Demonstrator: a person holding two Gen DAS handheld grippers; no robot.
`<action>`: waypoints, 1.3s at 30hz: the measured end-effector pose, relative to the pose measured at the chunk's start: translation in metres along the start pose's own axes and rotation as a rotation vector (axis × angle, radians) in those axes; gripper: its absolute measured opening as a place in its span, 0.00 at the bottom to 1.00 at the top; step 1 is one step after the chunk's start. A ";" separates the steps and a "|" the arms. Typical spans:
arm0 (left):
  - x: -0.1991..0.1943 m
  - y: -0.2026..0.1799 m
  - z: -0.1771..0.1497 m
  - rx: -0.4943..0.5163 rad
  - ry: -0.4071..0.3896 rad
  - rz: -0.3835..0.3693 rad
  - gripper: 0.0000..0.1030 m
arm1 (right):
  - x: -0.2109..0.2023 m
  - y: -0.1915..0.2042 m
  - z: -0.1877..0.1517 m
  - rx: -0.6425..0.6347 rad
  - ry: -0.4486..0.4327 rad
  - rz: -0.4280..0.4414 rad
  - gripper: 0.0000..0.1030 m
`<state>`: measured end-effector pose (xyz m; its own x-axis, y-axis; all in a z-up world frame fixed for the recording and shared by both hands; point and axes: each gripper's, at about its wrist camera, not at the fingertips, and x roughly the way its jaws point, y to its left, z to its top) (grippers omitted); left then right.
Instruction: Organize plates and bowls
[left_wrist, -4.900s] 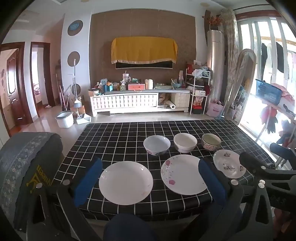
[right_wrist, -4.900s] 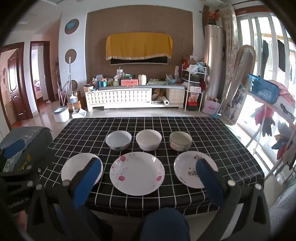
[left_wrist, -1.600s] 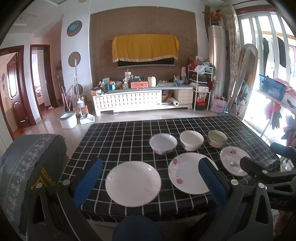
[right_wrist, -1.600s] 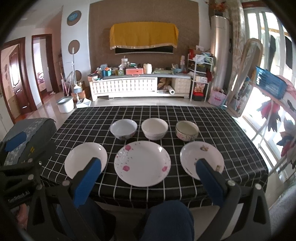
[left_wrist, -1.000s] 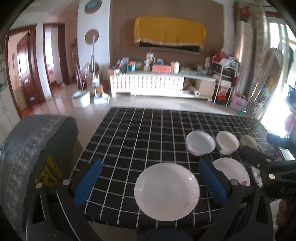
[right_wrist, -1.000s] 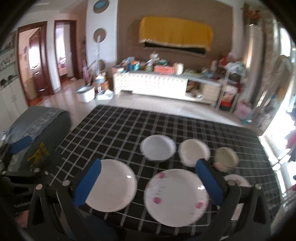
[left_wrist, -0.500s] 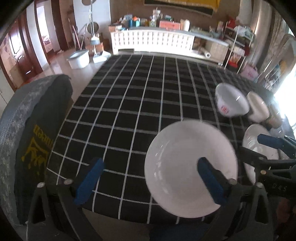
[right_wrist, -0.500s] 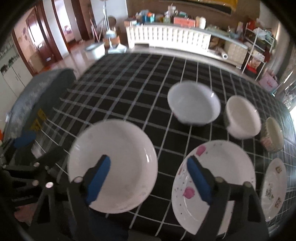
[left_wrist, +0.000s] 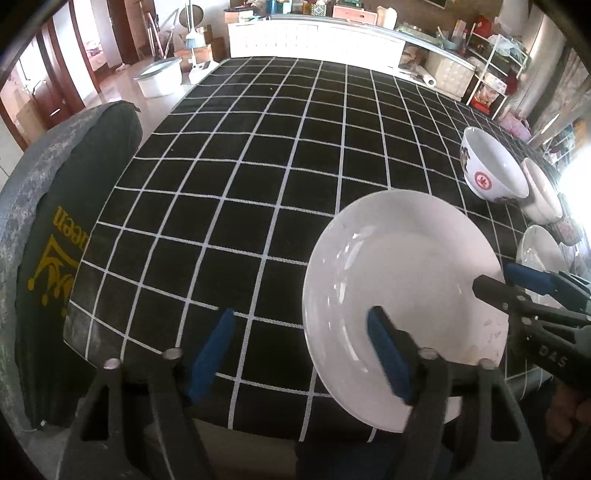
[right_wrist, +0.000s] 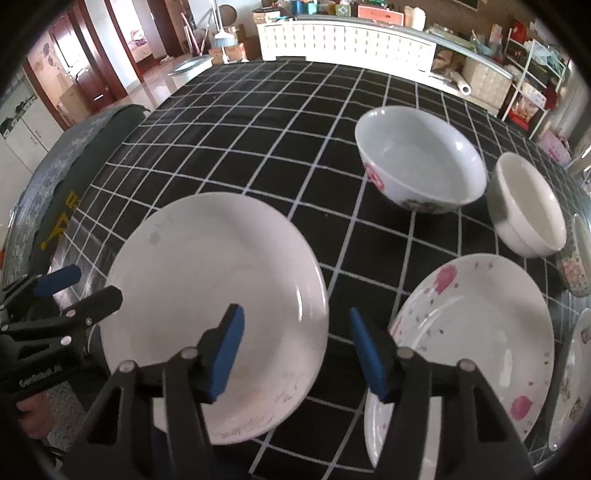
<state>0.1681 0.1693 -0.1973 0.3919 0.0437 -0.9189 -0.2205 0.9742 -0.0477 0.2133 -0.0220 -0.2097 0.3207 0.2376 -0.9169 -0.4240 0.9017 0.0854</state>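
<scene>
Your left gripper and right gripper both with jaws apart, straddling opposite rims of the plain round white ceramic plate lying at the near edge of the black checked-cloth desk.

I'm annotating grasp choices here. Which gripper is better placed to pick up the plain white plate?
Probably the right gripper: it is open, its left finger pad lies over the white plate near the rim. The left gripper straddles the opposite rim, also open, so it's close.
</scene>
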 end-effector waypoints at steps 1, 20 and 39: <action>0.001 0.001 0.000 -0.006 0.008 -0.002 0.63 | 0.002 0.000 0.000 0.000 0.003 0.001 0.55; 0.018 -0.001 0.002 -0.032 0.085 -0.075 0.15 | 0.016 -0.005 -0.009 0.047 0.048 0.020 0.36; 0.027 -0.002 0.019 -0.032 0.064 -0.070 0.15 | 0.010 -0.013 0.002 0.097 -0.003 0.039 0.33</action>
<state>0.1959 0.1730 -0.2143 0.3494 -0.0396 -0.9361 -0.2238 0.9667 -0.1244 0.2235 -0.0307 -0.2192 0.3086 0.2740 -0.9109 -0.3519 0.9225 0.1583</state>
